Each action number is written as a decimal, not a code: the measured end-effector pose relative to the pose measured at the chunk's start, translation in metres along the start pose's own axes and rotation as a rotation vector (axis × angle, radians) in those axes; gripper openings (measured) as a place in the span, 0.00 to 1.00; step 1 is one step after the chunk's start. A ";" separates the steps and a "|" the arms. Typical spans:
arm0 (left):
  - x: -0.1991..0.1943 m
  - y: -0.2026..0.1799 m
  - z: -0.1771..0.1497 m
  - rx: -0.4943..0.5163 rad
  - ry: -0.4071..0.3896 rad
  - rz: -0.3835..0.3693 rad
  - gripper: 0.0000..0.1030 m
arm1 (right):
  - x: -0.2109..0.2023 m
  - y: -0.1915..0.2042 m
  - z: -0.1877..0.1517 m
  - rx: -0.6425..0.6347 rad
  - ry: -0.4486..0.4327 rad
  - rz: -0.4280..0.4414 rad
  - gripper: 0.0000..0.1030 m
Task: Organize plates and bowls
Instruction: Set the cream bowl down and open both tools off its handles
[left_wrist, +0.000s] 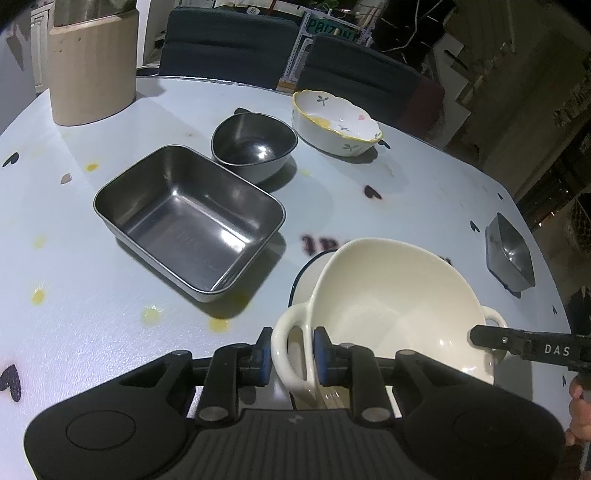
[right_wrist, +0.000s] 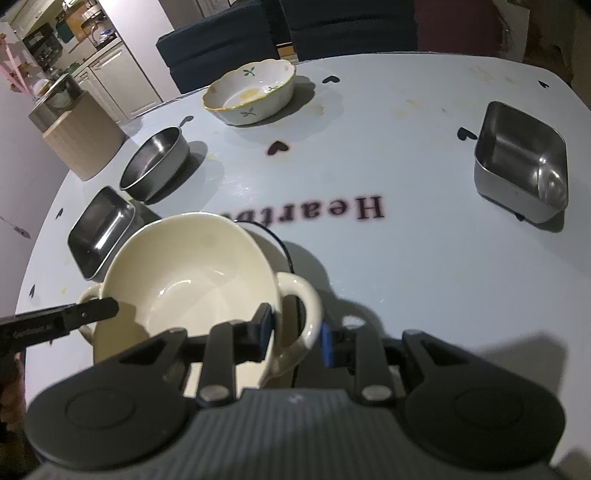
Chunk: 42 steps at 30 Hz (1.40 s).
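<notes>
A cream two-handled bowl (left_wrist: 391, 295) (right_wrist: 184, 273) hangs tilted between both grippers, over a white plate with a dark rim (left_wrist: 304, 275) (right_wrist: 275, 240). I cannot tell whether it touches the plate. My left gripper (left_wrist: 292, 350) is shut on the bowl's left handle (left_wrist: 282, 343), its blue pads on either side of the loop. The right gripper (right_wrist: 295, 334) is shut on the other handle (right_wrist: 306, 299), one pad inside the rim, one outside the loop. Each view shows the other gripper's black finger (left_wrist: 517, 343) (right_wrist: 74, 314) at the far handle.
On the white table (left_wrist: 74, 258) stand a rectangular steel tray (left_wrist: 188, 218) (right_wrist: 99, 232), a round steel bowl (left_wrist: 255, 144) (right_wrist: 155, 166), a flowered ceramic bowl (left_wrist: 336, 122) (right_wrist: 251, 92), a small square steel dish (left_wrist: 509, 254) (right_wrist: 521, 162) and a beige container (left_wrist: 92, 62). Dark chairs (left_wrist: 229, 40) stand behind.
</notes>
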<state>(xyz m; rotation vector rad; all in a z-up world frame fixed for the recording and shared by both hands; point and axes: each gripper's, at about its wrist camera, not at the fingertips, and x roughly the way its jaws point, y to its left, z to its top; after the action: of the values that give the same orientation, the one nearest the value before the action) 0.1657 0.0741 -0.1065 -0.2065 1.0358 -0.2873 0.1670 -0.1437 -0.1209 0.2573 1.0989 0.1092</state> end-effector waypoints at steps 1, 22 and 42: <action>0.000 0.000 0.000 0.002 0.000 -0.001 0.23 | 0.001 0.000 0.000 -0.002 0.001 -0.004 0.32; -0.002 0.000 0.000 0.006 0.009 0.005 0.23 | 0.002 0.004 -0.002 -0.041 -0.007 -0.027 0.34; -0.001 0.005 -0.002 -0.019 0.055 0.024 0.45 | 0.002 0.002 -0.003 -0.053 -0.006 -0.051 0.51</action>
<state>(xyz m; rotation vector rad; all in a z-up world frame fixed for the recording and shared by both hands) 0.1637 0.0790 -0.1083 -0.2046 1.0953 -0.2626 0.1653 -0.1406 -0.1239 0.1821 1.0938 0.0919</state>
